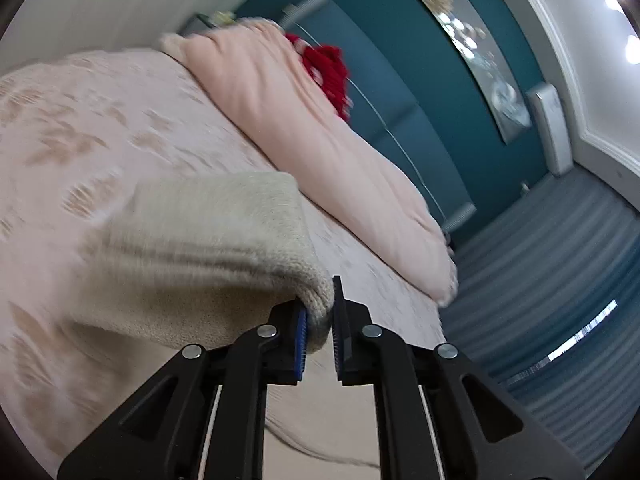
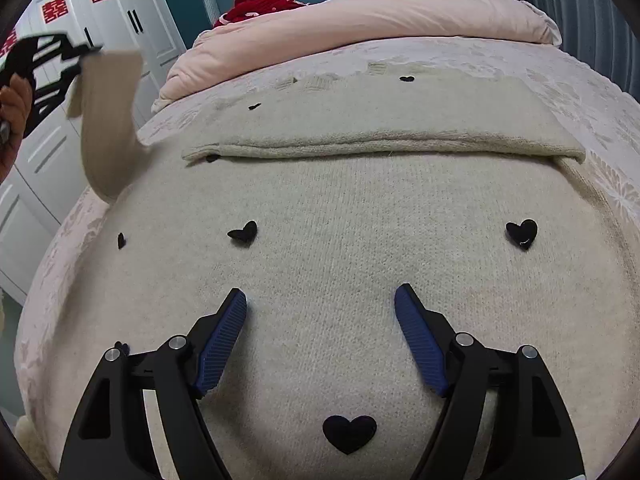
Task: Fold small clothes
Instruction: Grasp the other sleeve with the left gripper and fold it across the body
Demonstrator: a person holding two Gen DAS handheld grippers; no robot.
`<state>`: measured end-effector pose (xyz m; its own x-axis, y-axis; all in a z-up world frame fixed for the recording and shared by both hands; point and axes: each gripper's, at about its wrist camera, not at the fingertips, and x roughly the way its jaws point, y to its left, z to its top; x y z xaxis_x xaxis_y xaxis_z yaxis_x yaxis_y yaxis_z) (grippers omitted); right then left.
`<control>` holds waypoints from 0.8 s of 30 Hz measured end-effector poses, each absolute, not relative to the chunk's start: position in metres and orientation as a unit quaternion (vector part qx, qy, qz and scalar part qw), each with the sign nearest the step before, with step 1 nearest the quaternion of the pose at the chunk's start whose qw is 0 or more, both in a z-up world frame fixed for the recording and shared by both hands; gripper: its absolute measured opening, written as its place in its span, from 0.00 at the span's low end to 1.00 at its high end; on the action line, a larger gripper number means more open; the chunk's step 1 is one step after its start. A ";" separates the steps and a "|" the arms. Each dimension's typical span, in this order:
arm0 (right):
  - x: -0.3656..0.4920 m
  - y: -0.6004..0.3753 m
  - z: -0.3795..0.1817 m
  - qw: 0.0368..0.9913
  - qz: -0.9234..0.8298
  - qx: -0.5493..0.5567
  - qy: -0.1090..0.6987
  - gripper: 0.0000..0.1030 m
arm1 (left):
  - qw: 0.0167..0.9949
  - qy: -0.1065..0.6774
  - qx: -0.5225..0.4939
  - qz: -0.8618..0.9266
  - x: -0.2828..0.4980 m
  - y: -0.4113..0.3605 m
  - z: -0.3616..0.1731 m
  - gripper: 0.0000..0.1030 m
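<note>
Left wrist view: the left tool [image 1: 320,316] sits at 6 o'clock, its two black fingers drawn close together on a rolled edge of the cream knit sweater [image 1: 208,248]. The blue pad [image 1: 301,346] of one finger presses the knit from one side, the bare black finger from the other. From the grip the sweater's sleeve runs out toward 9 o'clock, lifted off the pink patterned bed [image 1: 88,128], and it is blurred. A pink duvet [image 1: 304,132] lies folded along the bed from 12 toward 3 o'clock, with a red garment [image 1: 328,68] behind it against the teal headboard [image 1: 404,92]. A framed picture [image 1: 472,56] hangs at 1 o'clock.

Right wrist view: the right tool [image 2: 320,300] at 6 o'clock has its blue-padded fingers [image 2: 222,344] spread wide, nothing between them, just above the sweater [image 2: 360,208]. The sweater's body lies flat on the bed [image 2: 600,100] and fills the middle of the view, dotted with black hearts [image 2: 522,233]; one sleeve is folded across it as a band near 12 o'clock. At 10 o'clock the left tool [image 2: 86,54] holds the other sleeve up in the air, with the person's hand [image 2: 14,100] behind it. White wardrobe doors [image 2: 100,4] with red paper cut-outs stand at 10 to 11 o'clock; the duvet [image 2: 360,20] lies at 12.
</note>
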<state>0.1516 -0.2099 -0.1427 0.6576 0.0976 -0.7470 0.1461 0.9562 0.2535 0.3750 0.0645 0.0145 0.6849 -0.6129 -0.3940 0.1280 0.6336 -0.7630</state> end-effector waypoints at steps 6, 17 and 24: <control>0.135 -0.249 -0.116 0.894 -0.046 0.213 0.392 0.70 | 0.793 0.468 -0.313 -0.232 0.318 -0.075 -0.082 0.77; 0.252 -0.331 -0.096 0.871 -0.097 0.245 0.415 0.70 | 0.767 0.459 -0.444 -0.058 0.354 0.064 -0.140 0.82; 0.280 -0.325 -0.092 0.873 -0.079 0.291 0.383 0.07 | 0.785 0.386 -0.483 -0.041 0.381 0.102 -0.126 0.15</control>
